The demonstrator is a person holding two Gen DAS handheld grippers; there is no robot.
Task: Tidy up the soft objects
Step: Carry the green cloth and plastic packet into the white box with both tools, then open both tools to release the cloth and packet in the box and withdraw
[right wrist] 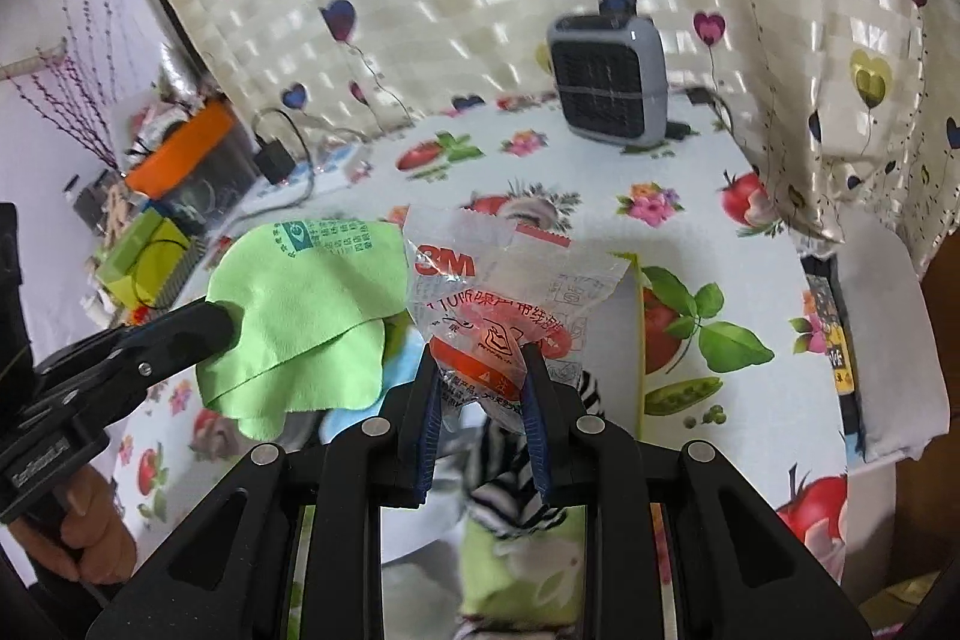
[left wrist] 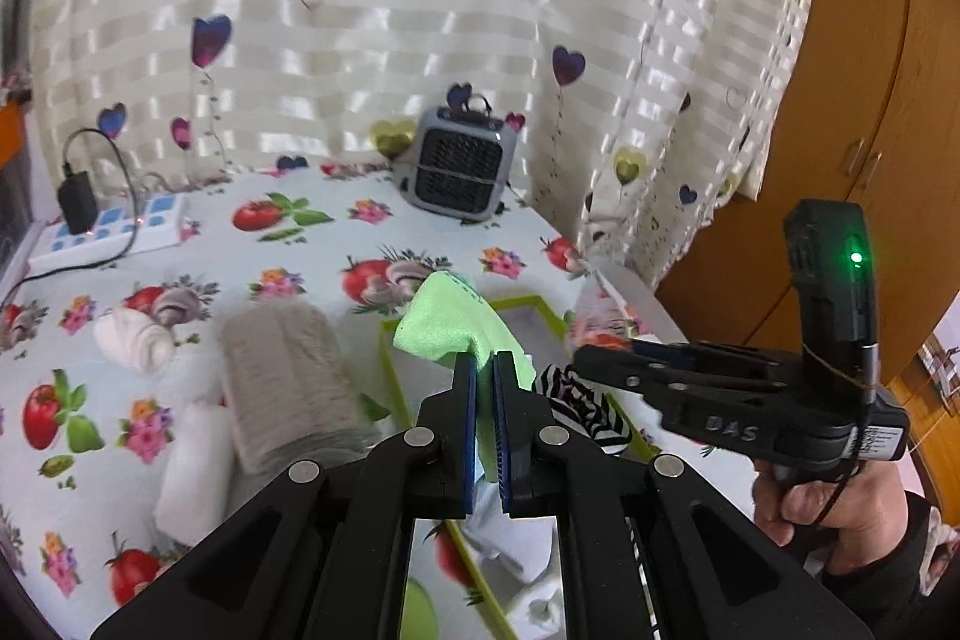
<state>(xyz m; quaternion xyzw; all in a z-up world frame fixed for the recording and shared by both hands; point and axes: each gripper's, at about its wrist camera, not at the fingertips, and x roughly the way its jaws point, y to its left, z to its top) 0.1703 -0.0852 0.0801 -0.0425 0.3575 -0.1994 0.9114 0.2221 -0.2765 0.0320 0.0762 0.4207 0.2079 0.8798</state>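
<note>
Green cloth (left wrist: 447, 322) pinched in left claw (left wrist: 485, 370) (lifted).

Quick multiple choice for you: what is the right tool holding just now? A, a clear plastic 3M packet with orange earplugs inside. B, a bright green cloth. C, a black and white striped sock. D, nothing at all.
A: in the right wrist view, the right tool has its blue pads closed on the clear plastic 3M packet; the bright green cloth hangs from the left tool.

Heart-print curtain (left wrist: 372, 10) behind table; wooden wardrobe (left wrist: 864, 112) at right.
</note>
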